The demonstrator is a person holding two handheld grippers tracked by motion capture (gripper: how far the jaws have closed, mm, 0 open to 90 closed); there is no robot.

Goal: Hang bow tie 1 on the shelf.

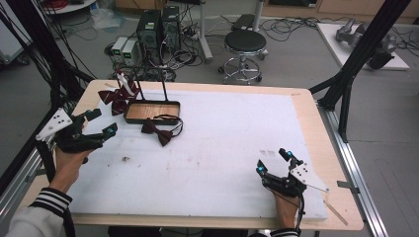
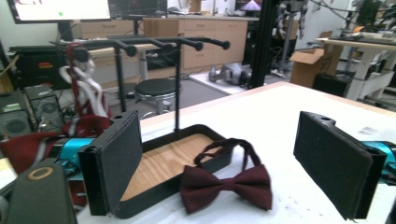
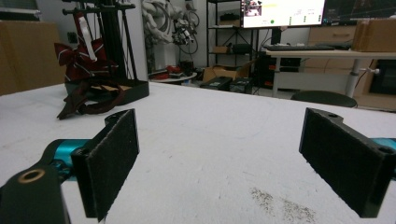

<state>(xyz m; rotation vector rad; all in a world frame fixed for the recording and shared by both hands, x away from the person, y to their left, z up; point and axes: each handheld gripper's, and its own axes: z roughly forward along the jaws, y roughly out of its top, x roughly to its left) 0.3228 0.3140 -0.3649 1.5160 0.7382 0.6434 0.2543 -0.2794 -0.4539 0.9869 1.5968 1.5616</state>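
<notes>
Your dark maroon bow tie (image 2: 227, 182) lies on white table cover (image 1: 237, 143) beside a black, wood-floored tray (image 2: 163, 161) (striped bow (image 1: 118, 94) upper left).

Each black hand-held gripper (image 1: 101, 122) has teal joints, a grey plate.

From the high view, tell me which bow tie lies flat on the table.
The plain dark red bow tie in front of the black tray, ahead of the open left gripper. The other bow tie, with a white part, hangs on the rack behind.
</notes>
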